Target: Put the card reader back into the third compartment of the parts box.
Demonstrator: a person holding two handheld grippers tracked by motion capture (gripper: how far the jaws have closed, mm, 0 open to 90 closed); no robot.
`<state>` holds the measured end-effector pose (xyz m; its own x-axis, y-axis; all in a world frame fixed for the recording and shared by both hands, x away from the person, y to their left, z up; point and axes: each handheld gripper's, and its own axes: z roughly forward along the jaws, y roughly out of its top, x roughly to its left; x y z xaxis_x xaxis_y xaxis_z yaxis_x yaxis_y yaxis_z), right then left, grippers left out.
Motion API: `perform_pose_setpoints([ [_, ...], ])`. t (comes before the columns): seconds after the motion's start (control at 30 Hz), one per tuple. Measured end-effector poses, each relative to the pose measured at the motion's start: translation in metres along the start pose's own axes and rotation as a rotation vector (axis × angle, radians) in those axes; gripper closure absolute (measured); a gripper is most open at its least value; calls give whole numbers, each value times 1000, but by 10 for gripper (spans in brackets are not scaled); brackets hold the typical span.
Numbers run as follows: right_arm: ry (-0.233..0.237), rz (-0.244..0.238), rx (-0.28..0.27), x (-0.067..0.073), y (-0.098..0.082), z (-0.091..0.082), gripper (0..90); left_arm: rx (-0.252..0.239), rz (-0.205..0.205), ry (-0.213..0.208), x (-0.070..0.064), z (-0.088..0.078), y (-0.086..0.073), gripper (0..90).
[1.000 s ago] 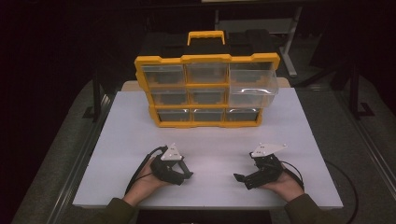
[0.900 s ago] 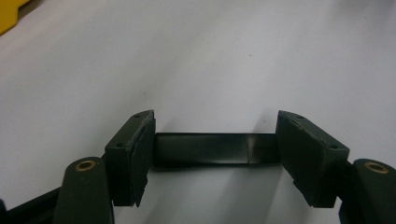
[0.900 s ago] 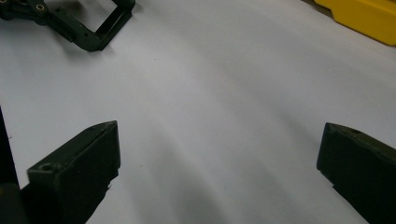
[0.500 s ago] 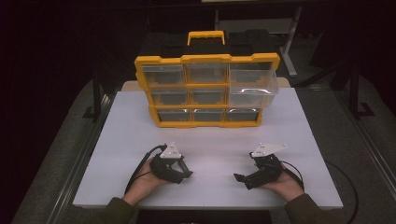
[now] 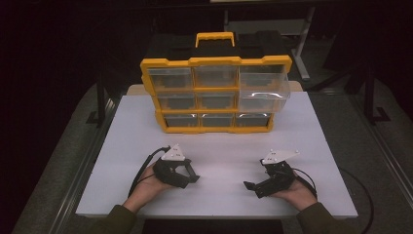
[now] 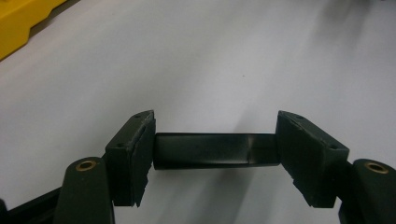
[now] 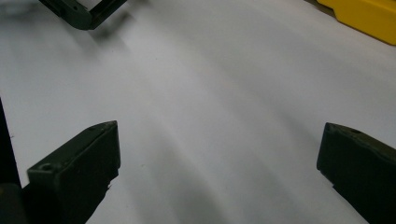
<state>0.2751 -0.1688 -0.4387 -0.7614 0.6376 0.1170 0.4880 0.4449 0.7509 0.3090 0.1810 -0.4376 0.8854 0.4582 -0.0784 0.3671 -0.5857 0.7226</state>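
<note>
Black bar (image 6: 210,150) is what we take the work to turn on. It sits clamped between the pads of the left gripper (image 5: 189,175), low over the near-left part of the tabletop (image 5: 311,126), with white surface under it. In the left gripper view its long axis runs straight across from one pad to the other, crosswise to the jaws, and its ends butt against the pads. It lies level, neither end tipped up. From the high view we cannot tell its heading on the table, as the gripper body covers it.

The right gripper (image 5: 253,187) rests near the near-right edge, its jaws spread wide with nothing but bare tabletop between them.

Toward the far edge stands the yellow organizer (image 5: 214,61), upright, its clear drawers facing us. The top-right drawer (image 5: 263,92) stands pulled out from the frame, while the others look flush.

We judge the task to be at an early stage. The bar is gripped, but it is well apart from the organizer. Carrying it to the far edge and setting it down remain, perhaps in the pulled-out drawer.
</note>
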Motion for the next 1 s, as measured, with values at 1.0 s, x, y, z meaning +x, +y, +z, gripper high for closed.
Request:
perform_pose_setpoints([
  [1.0,4,14,-13,0,0,-1,0,-43,24,-98,14,-23,35,304],
])
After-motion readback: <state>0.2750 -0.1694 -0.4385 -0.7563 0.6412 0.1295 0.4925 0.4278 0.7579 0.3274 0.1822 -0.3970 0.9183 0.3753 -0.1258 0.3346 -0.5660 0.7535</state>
